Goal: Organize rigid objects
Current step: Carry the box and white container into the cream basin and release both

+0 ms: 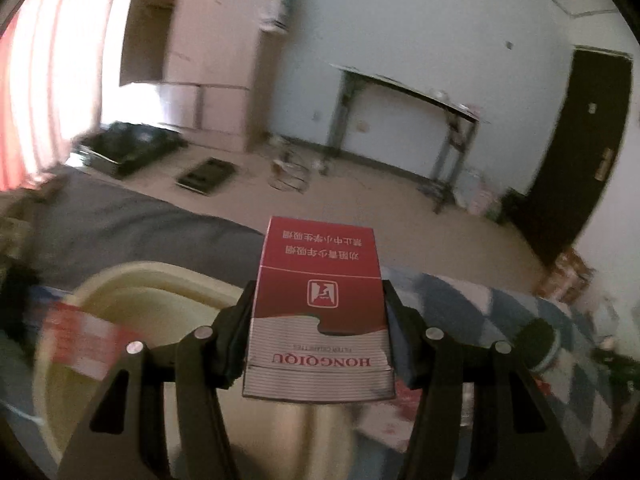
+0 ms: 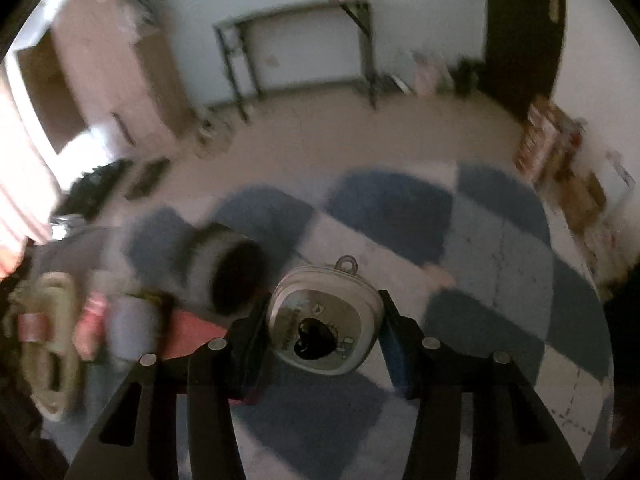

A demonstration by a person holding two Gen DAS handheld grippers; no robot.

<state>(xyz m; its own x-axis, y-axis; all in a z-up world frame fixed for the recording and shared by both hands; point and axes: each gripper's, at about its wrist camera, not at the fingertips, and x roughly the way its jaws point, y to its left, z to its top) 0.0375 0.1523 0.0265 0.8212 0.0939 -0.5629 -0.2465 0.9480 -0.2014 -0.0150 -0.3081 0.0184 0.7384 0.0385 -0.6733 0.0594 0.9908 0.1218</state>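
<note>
- Left wrist view: the left gripper is clamped on a red and white cigarette pack, one finger pressed to each long side.
- The pack stands upright between the fingers, held up off the bed, its print upside down to the camera and its red end farthest from the gripper.
- Below and left of the pack lies a cream basin with a blurred red box over its near left rim; whether the box touches the rim cannot be told.
- A checked blue and white blanket covers the bed to the right, where a dark cylinder lies near the right edge.
- Right wrist view: the right gripper grips a small rounded silver case with a black heart on its face and a loop at its far end.
- The case is held above the blanket.
- Left of the case lies a dark cylinder, blurred, with a red thing just beside it.
- At the bed's left edge is the basin, heavily blurred.
</note>
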